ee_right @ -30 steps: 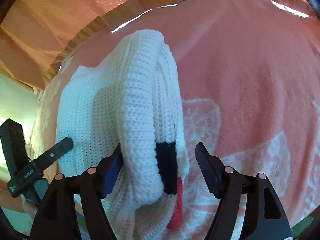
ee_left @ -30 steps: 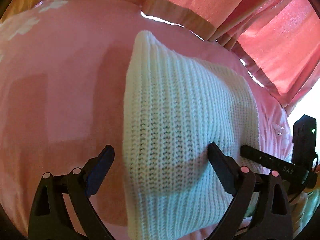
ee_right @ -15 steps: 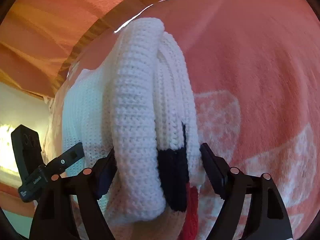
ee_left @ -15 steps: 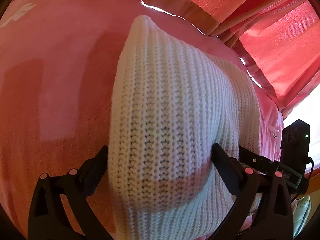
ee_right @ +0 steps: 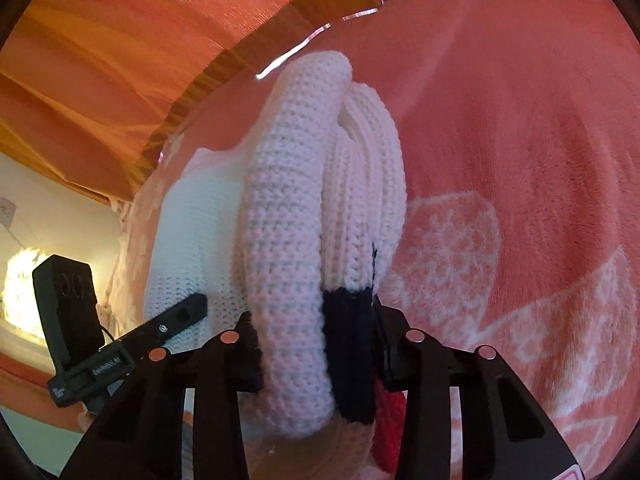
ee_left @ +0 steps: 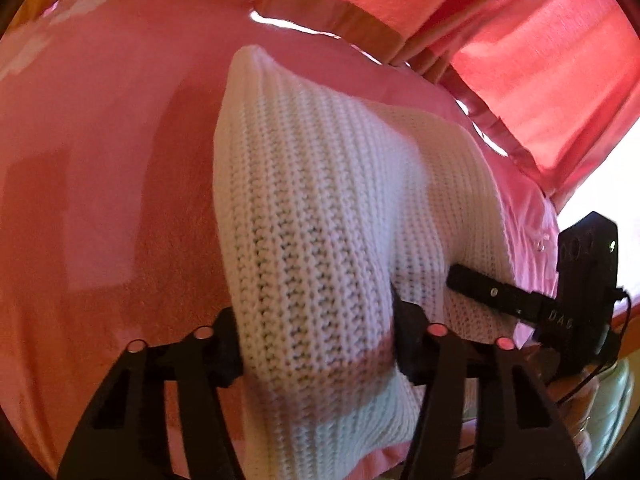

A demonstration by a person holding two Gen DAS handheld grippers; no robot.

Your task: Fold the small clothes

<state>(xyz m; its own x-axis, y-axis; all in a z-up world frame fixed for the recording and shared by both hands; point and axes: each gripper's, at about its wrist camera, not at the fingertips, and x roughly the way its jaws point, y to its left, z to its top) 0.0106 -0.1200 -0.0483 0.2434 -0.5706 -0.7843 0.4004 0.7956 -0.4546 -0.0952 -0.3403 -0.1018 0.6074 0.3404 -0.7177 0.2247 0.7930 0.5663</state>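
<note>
A white knitted sweater (ee_left: 320, 208) lies folded on a pink blanket (ee_left: 100, 140). My left gripper (ee_left: 316, 344) is shut on a bunched fold of its near edge. In the right wrist view the sweater (ee_right: 288, 220) shows a rolled white edge with a black band (ee_right: 348, 344) and a red patch (ee_right: 390, 412). My right gripper (ee_right: 316, 344) is shut on that rolled edge. Each gripper shows in the other's view, the right one (ee_left: 520, 296) at the sweater's right side and the left one (ee_right: 120, 348) at its left side.
The pink blanket (ee_right: 520, 160) with pale woven patterns (ee_right: 452, 240) covers the surface. Red-orange curtains (ee_left: 500, 40) hang behind and to the right. A wooden edge (ee_right: 192, 92) runs along the back. A lit lamp (ee_right: 20, 292) glows at the far left.
Both grippers moved forward onto the sweater's near edge and closed on it. The knit now bunches up between the fingers.
</note>
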